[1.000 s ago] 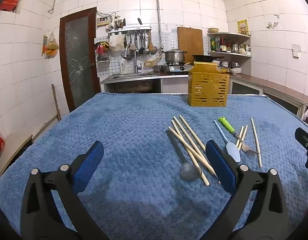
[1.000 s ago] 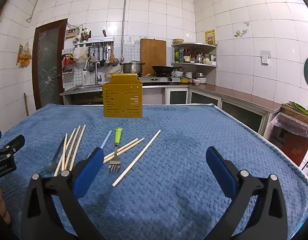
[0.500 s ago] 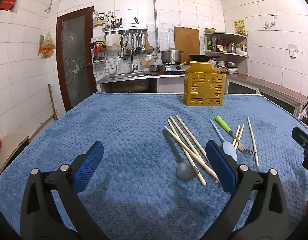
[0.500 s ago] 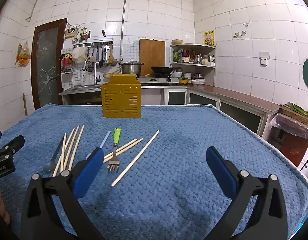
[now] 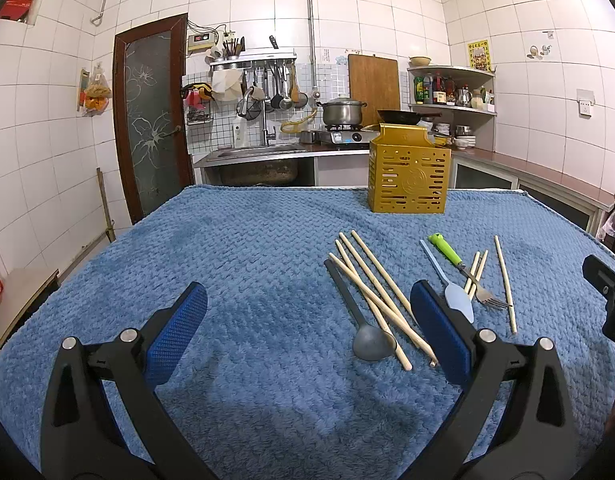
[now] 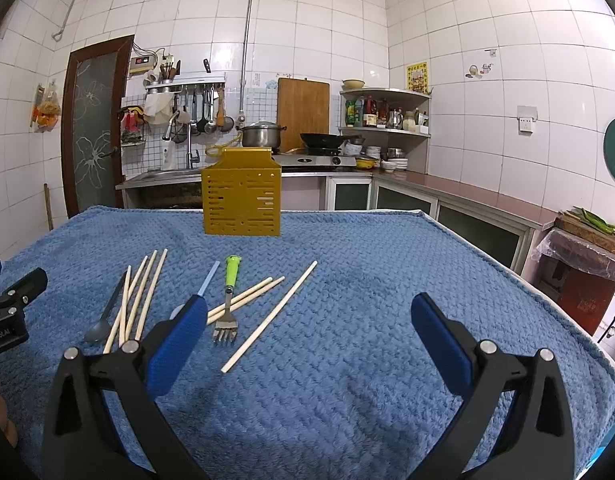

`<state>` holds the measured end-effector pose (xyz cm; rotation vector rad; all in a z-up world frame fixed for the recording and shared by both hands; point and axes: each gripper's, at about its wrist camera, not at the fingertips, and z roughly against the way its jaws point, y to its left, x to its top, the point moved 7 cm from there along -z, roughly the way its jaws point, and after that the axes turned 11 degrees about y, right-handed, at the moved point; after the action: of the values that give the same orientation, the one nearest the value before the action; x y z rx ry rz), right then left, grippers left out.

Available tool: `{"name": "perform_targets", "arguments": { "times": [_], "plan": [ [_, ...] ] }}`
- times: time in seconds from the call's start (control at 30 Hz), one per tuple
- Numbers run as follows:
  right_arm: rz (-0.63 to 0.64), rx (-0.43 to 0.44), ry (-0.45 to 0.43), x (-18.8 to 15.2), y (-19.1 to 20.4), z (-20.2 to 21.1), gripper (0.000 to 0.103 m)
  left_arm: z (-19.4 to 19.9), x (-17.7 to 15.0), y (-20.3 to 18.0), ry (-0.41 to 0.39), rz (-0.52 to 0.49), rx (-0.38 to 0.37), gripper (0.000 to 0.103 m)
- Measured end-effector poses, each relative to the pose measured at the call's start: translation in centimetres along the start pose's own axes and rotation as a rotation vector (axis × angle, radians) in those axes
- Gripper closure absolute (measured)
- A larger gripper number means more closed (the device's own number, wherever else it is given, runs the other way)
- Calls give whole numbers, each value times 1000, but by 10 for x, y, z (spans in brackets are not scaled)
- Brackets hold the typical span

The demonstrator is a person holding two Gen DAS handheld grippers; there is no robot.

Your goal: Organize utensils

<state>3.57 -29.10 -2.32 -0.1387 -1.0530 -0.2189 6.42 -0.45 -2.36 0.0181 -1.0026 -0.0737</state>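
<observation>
A yellow slotted utensil holder (image 5: 407,178) (image 6: 242,194) stands upright at the far side of the blue-covered table. Loose on the cloth lie several wooden chopsticks (image 5: 371,288) (image 6: 141,296), a dark grey spoon (image 5: 357,320) (image 6: 103,320), a light blue spoon (image 5: 451,284) (image 6: 208,278) and a green-handled fork (image 5: 459,266) (image 6: 230,292). My left gripper (image 5: 307,332) is open and empty, above the cloth just left of the utensils. My right gripper (image 6: 309,336) is open and empty, above the cloth to their right.
A blue textured cloth (image 5: 247,248) (image 6: 387,280) covers the whole table. Behind it are a sink and counter (image 5: 259,156) with a pot, a wok and a corner shelf. A brown door (image 5: 151,120) is at the back left.
The left gripper has drifted slightly, so the utensils and holder sit a little further left in its view. The right gripper barely moved. Both stay open.
</observation>
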Motion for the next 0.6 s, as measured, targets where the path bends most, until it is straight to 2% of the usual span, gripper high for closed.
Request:
{"name": "perform_targets", "arguments": {
  "times": [0.6],
  "plan": [
    [1, -2, -1, 0, 0, 0, 4, 0, 1, 0, -2, 1, 0, 5]
  ]
}}
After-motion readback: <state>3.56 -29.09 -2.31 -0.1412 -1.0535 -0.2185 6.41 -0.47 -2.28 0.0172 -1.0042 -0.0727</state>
